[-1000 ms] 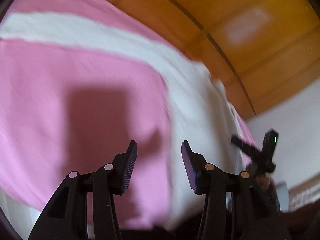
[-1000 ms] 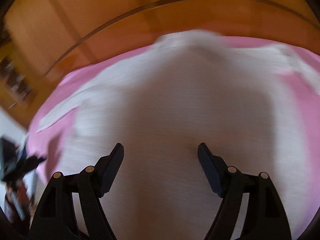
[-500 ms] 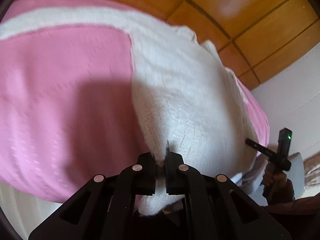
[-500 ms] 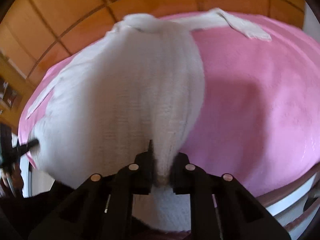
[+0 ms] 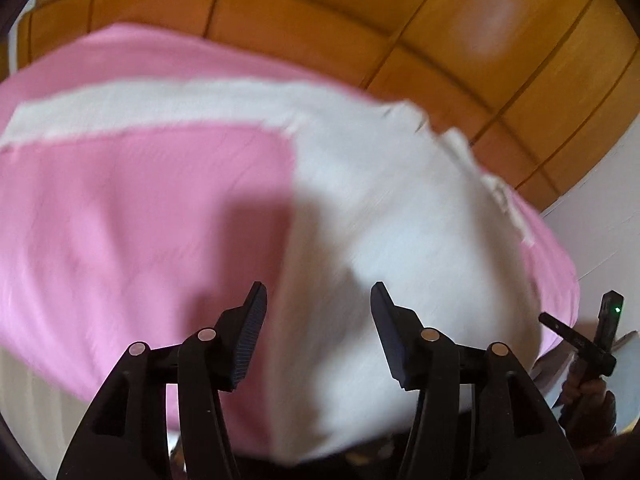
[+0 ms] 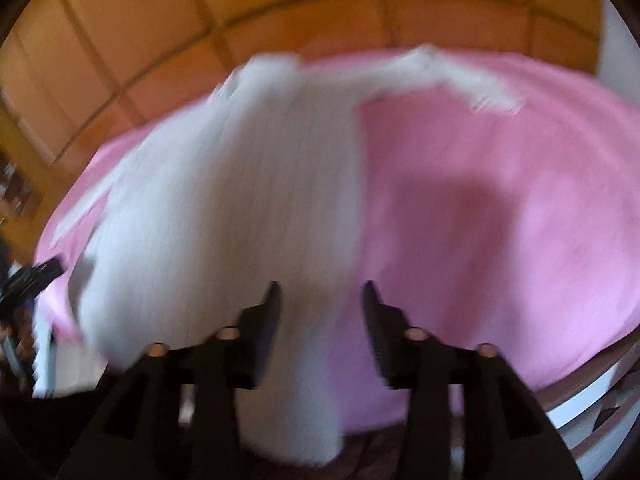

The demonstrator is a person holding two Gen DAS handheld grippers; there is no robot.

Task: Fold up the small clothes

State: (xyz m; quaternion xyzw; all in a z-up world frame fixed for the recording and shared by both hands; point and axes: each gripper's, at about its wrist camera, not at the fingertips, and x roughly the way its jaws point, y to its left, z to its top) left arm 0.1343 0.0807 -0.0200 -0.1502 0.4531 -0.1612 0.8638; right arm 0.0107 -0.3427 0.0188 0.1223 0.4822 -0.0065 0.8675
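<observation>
1. No brand, label or legible writing can be made out in either view; both pictures are blurred.
2. In the left wrist view, a pink cloth of soft, slightly creased fabric is spread over the surface on the left, with a dark shadow cast on it just ahead of the fingers.
3. The left hand-held gripper is seen with its black jaws standing apart; they have just been opening, and the ribbed pads press on nothing.
4. The white knitted garment lies flat on the pink cloth directly ahead of and below the left hand-held gripper, one long sleeve stretched out to the left.
5. A glossy orange-brown tiled floor with dark grout lines is seen beyond the cloth.
6. At the far right of that view, the right hand-held gripper is visible only as a black shape held in a hand.
7. In the right wrist view, the white knitted garment shows fine vertical ribbing and occupies the left half, on the pink cloth.
8. The right hand-held gripper has its jaws apart, having just been opening; the garment's lower edge lies beneath the gap, ungripped.
</observation>
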